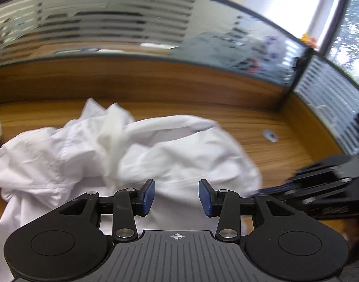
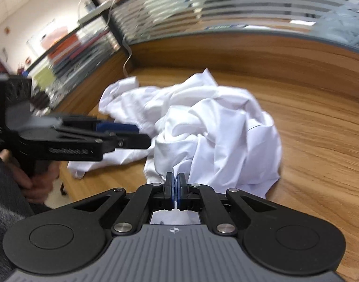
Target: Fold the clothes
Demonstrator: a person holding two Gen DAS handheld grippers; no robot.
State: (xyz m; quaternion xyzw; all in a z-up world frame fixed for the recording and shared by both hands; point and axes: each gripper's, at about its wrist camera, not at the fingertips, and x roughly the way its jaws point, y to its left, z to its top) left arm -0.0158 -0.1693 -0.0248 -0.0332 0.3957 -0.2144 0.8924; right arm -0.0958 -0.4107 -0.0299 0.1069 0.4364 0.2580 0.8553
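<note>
Left wrist view, left gripper: the black two-finger left gripper (image 1: 176,196) with blue pads (image 1: 148,195) has its jaws spread wide, nothing between them, poised just over the near part of the cloth; whether the pads touch it cannot be told.
Left wrist view, garment: a crumpled white fabric garment (image 1: 123,155) lies in a loose heap on the brown wood-grain table (image 1: 285,145), reaching from the table's left side to about its middle, with folds bunched up toward the far edge.
Left wrist view, right gripper: the black right gripper (image 1: 257,193) comes in blurred from the right, its tip at the garment's right margin.
Left wrist view, surroundings: a small round silver fitting (image 1: 270,135) sits in the table top to the right of the cloth; a frosted striped glass partition (image 1: 109,21) rises behind the far edge.

Right wrist view, right gripper: the right gripper (image 2: 175,185) has its jaws pressed together on a pinch of the garment's (image 2: 214,127) near edge, white cloth showing between and behind the pads.
Right wrist view, left gripper: the left gripper (image 2: 141,135) reaches in from the left, at the cloth's left side, held by a hand (image 2: 38,183).
Right wrist view, garment: heaped near the middle of the table (image 2: 320,141), one end trailing toward the left edge.
</note>
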